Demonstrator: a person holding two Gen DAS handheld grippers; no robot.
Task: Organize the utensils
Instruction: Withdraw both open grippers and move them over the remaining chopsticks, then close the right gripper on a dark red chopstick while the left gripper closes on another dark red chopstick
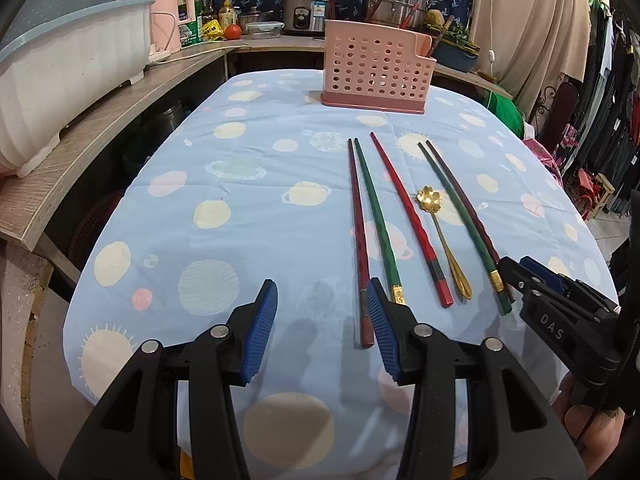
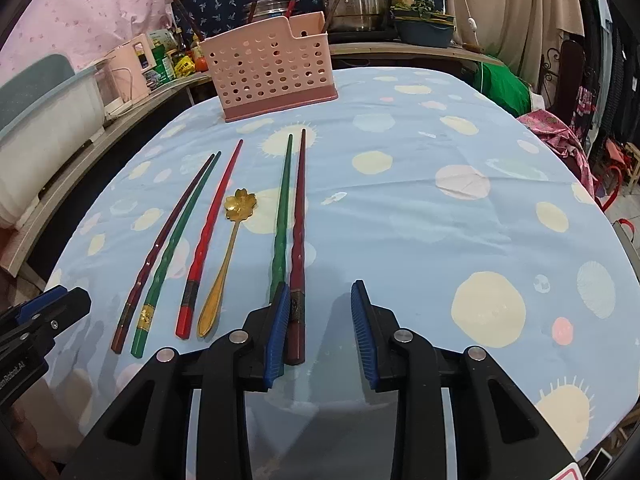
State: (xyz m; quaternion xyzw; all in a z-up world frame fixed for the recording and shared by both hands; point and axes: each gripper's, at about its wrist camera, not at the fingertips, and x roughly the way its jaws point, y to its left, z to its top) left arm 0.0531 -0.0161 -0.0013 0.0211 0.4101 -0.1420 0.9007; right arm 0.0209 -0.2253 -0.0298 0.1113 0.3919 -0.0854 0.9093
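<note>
A pink perforated plastic utensil holder (image 2: pixel 274 76) stands at the far end of the blue planet-print tablecloth (image 2: pixel 440 240). Nearer, five long lacquered chopsticks (image 2: pixel 212 236) lie side by side; a gold flower-bowl spoon (image 2: pixel 228 252) lies among them, two chopsticks (image 2: pixel 294 224) to its right.

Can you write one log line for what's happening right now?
left hand-held gripper: open, empty | right hand-held gripper: open, empty | five chopsticks, gold spoon: on table | pink utensil holder: waiting

We see a table under a blue planet-print cloth (image 1: pixel 248 216), a curved wooden counter (image 1: pixel 100 136) with steel pots (image 2: pixel 352 4), beige curtains (image 1: pixel 532 20), and what may be hanging clothes (image 1: pixel 616 120).
</note>
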